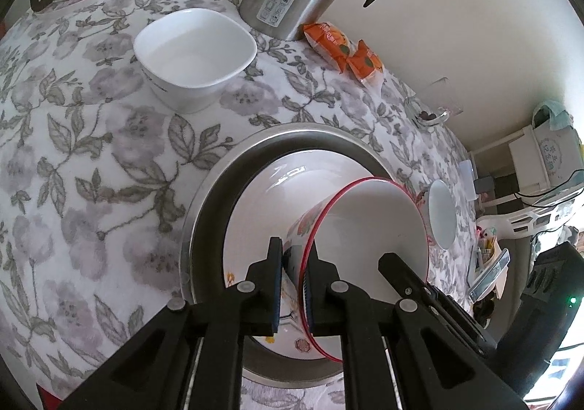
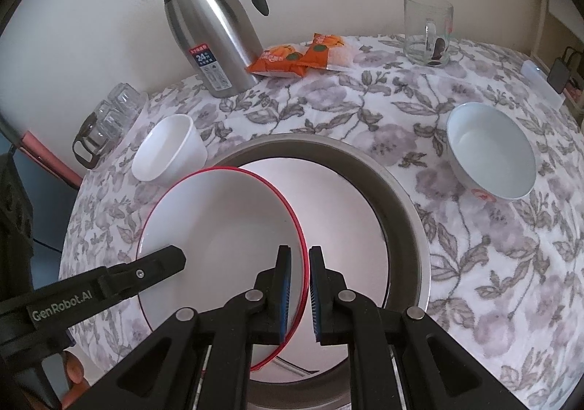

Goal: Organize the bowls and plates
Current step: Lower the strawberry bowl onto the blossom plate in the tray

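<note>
A red-rimmed white bowl (image 1: 372, 238) with a floral outside is held tilted above a white plate (image 1: 262, 213) that lies in a steel basin (image 1: 211, 191). My left gripper (image 1: 294, 286) is shut on the bowl's rim. My right gripper (image 2: 300, 291) is shut on the opposite rim of the same bowl (image 2: 219, 227); its tip also shows in the left wrist view (image 1: 398, 267). A square white bowl (image 1: 193, 56) stands on the table behind the basin. A pale round bowl (image 2: 491, 151) stands to the right.
A steel thermos jug (image 2: 208, 30) stands at the wall with orange snack packets (image 2: 299, 56) beside it. A glass mug (image 2: 427, 30) is at the back right. A glass pot and tumblers (image 2: 106, 122) stand at the left. A floral cloth (image 2: 474, 246) covers the table.
</note>
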Tool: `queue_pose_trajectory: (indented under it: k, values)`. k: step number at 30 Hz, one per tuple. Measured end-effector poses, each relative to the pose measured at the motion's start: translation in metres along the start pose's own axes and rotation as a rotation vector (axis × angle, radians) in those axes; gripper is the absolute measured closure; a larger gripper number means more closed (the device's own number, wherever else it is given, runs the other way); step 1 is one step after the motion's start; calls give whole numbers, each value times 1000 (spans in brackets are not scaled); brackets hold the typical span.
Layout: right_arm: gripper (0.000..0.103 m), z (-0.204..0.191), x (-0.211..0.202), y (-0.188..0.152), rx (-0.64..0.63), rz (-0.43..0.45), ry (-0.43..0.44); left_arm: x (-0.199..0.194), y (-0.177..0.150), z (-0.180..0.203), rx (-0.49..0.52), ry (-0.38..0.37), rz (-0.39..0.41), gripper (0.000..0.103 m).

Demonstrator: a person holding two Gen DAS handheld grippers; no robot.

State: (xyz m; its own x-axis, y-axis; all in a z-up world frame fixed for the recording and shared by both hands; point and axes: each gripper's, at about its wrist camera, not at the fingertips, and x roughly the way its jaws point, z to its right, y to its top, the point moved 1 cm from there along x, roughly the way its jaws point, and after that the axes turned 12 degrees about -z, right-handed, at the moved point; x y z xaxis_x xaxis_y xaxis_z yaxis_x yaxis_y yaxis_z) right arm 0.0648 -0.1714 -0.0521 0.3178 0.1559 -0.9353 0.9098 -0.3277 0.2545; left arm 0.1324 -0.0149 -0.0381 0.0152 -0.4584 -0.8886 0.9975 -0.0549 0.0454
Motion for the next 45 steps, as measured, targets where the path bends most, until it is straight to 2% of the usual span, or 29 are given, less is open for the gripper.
queue_pose_trajectory:
  k: [21,45]
  values:
    - [92,10,13,8,18,-26,-5,17,12,-2,-18,-13,-31,95]
    - [90,13,16,13,21,-33,8,22,17,-4,-25,-25,-31,94]
